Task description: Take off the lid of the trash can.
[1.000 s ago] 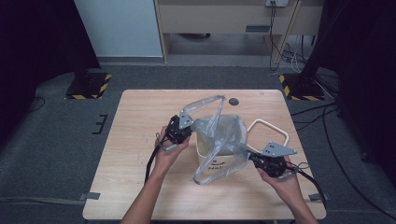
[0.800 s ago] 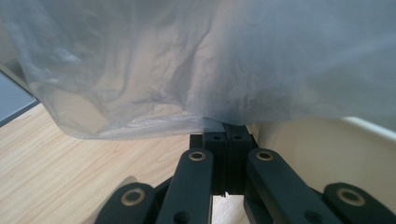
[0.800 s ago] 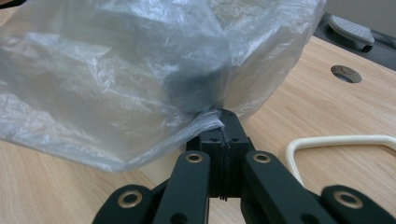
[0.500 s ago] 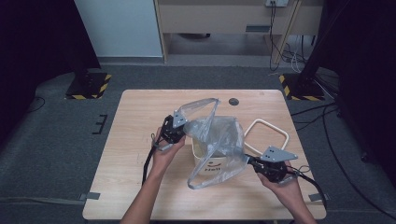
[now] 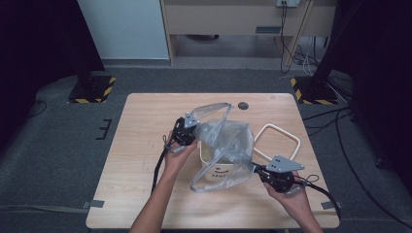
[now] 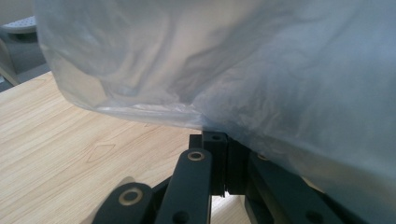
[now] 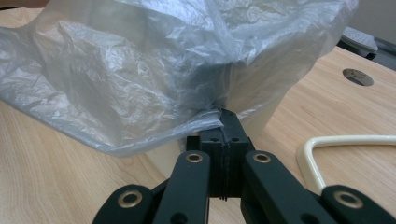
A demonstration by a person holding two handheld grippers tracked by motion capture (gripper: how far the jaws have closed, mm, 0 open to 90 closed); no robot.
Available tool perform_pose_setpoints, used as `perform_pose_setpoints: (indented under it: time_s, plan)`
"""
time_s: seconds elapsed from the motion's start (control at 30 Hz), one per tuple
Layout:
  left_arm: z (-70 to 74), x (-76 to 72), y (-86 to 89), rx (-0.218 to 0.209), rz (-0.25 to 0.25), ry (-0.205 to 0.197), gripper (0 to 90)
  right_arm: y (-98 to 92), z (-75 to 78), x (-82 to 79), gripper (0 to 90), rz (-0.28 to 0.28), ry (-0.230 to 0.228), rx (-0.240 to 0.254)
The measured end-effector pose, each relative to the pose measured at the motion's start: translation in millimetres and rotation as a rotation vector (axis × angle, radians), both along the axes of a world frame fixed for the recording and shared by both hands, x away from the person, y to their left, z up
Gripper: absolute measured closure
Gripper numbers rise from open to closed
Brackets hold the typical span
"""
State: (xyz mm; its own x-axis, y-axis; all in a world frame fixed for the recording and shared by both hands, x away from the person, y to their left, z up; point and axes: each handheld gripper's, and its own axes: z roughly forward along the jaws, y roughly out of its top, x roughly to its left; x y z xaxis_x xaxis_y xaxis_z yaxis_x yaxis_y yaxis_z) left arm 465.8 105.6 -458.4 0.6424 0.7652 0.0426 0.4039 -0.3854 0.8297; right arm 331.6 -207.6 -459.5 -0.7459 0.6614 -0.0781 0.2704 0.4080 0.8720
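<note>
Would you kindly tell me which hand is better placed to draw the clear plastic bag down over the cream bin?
Probably the left. The left gripper, shut on the clear plastic bag, sits right at the cream bin. The right gripper pinches a stretched corner farther out.

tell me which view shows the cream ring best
The high view: the whole ring lies flat on the table, right of the bag. The right gripper view catches just one curved corner beside its tool. In the left gripper view the bag blocks that side.
</note>
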Motion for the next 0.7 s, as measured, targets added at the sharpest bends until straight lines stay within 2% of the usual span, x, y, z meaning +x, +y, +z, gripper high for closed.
perform_pose_setpoints:
  time_s: [0.2, 0.47, 0.7]
  plan:
    - [-2.8, 0.3, 0.8, 0.006, -0.006, 0.008, 89.8, 0.1, -1.4, 3.9, 90.0, 0.002, -0.004, -0.008]
    - [-8.6, -2.4, 6.5, -0.018, -0.022, 0.014, 89.7, -1.4, -1.8, 8.9, 90.0, 0.009, 0.005, -0.014]
    - [-10.7, -4.2, 6.9, -0.016, -0.026, 0.014, 89.7, -1.1, -2.9, 11.1, 89.9, 0.012, 0.014, -0.021]
